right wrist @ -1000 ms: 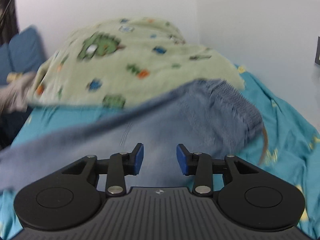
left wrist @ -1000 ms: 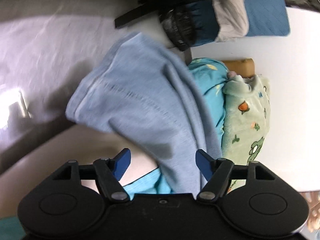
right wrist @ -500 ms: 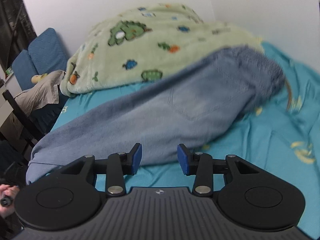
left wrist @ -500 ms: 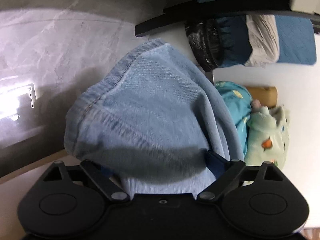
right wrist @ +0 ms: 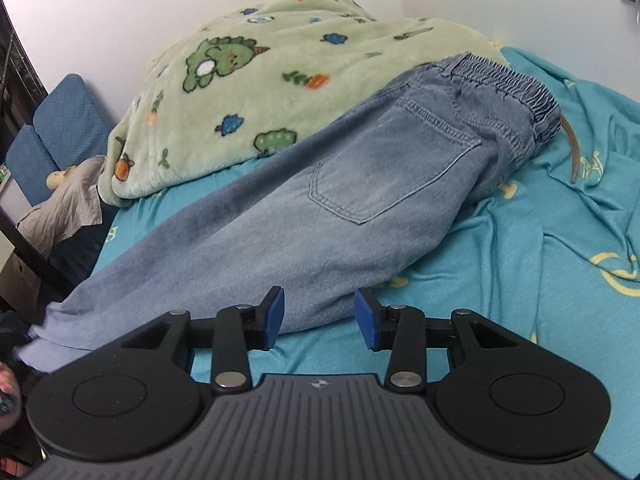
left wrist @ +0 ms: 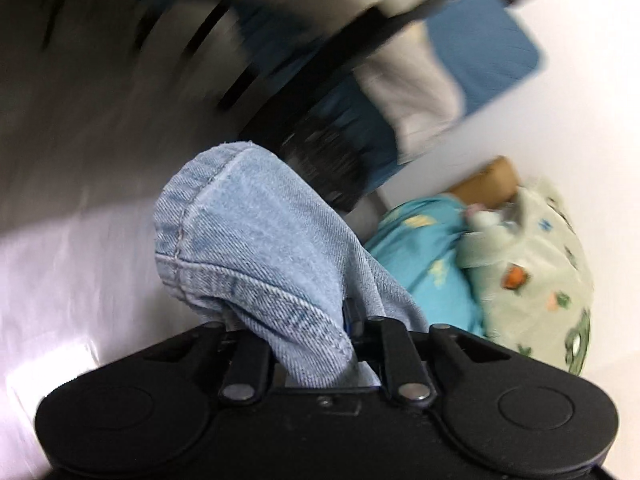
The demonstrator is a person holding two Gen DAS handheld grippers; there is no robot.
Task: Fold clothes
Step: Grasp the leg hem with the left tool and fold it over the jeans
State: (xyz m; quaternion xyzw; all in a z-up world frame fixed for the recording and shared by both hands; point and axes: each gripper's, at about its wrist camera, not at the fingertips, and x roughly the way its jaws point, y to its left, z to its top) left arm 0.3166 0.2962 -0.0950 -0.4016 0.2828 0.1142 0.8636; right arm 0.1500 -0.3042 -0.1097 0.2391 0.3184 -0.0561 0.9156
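Note:
Light blue jeans (right wrist: 360,184) lie folded lengthwise across the turquoise bed sheet (right wrist: 540,260), elastic waistband at the far right and leg ends hanging off the left edge. My right gripper (right wrist: 320,316) hovers open just in front of the jeans' near edge, with nothing between its blue pads. In the blurred left wrist view the hem end of a jeans leg (left wrist: 248,248) bunches over my left gripper (left wrist: 304,328). Its jaws are closing with the denim pinched between them, and the left finger is hidden under the cloth.
A green cartoon-print blanket (right wrist: 280,60) is heaped at the back of the bed against the white wall. A blue cushion (right wrist: 64,120) and grey cloth (right wrist: 68,204) sit beyond the bed's left end by a dark frame (right wrist: 28,248). Pale floor (left wrist: 80,260) lies under the left gripper.
The left gripper's jaws went from wide apart to pinched on the jeans hem, and it lifted and rolled. The jeans settled flat on the bed in front of the right gripper.

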